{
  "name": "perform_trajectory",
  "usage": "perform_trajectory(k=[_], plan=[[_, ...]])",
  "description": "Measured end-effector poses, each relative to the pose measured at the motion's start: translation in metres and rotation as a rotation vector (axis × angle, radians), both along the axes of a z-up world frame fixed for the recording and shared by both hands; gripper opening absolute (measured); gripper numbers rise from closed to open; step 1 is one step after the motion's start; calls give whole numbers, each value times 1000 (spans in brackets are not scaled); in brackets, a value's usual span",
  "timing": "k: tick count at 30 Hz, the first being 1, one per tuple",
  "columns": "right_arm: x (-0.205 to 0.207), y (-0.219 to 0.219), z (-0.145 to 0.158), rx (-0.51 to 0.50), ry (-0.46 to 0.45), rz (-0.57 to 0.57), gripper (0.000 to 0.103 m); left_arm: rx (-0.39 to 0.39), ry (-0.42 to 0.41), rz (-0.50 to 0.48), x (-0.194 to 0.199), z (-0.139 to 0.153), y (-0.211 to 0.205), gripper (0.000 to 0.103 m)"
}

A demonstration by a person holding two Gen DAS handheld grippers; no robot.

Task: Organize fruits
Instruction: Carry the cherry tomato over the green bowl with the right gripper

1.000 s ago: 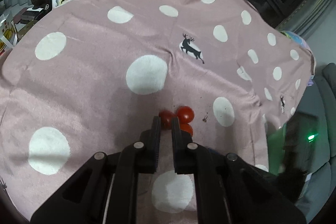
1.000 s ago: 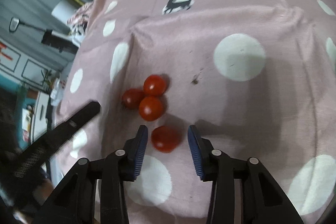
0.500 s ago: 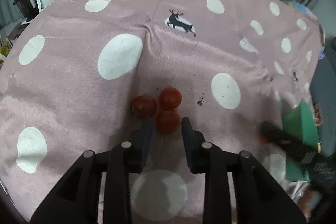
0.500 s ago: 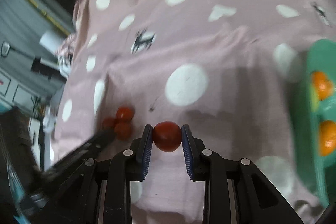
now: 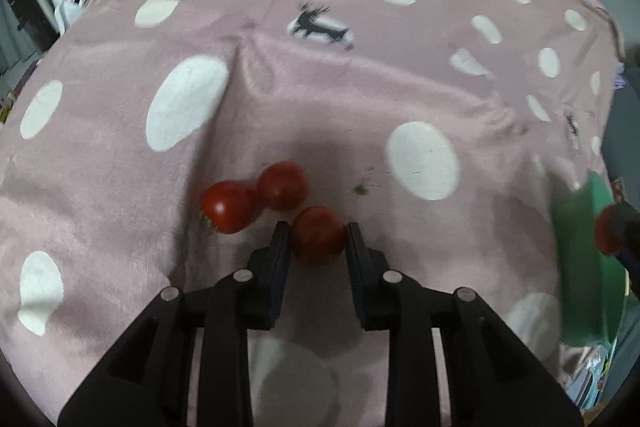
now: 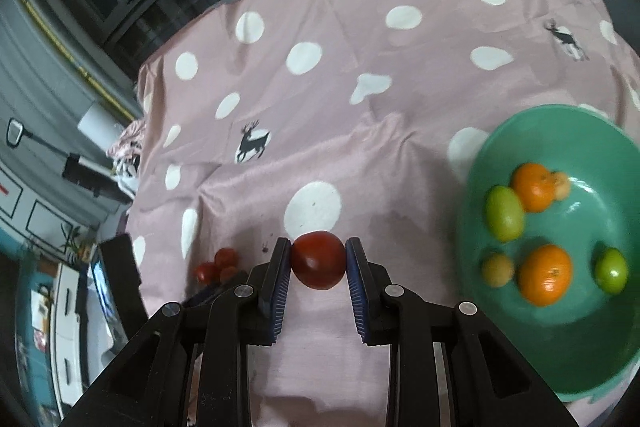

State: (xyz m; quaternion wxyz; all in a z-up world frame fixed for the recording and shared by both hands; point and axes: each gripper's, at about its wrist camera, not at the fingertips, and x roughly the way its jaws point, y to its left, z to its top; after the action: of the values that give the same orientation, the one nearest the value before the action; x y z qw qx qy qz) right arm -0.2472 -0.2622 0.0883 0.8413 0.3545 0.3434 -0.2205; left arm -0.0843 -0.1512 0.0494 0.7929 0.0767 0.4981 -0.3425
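Across the pink dotted cloth over the worktop, a green bowl already holds oranges and green fruit. The right tongs grip a tomato, apparently carrying it to the bowl. The left tongs bracket another tomato; whether they pinch it is unclear. Next: release over the bowl.
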Motion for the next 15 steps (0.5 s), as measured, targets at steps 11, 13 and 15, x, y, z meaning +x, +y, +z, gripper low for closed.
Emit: perform_trajectory(k=[11,13,15], plan=[[-89,-59,36,-72,-25,-275,29,-289,-163,-238,-102,104,-28,27],[-103,-68,35,-71,-14,-324,29,-311,-183,-296,-123,111,-43,27],[-115,-78,32,-59,-3,-359,29,-310,-187,-353,-145,112,-63,27]])
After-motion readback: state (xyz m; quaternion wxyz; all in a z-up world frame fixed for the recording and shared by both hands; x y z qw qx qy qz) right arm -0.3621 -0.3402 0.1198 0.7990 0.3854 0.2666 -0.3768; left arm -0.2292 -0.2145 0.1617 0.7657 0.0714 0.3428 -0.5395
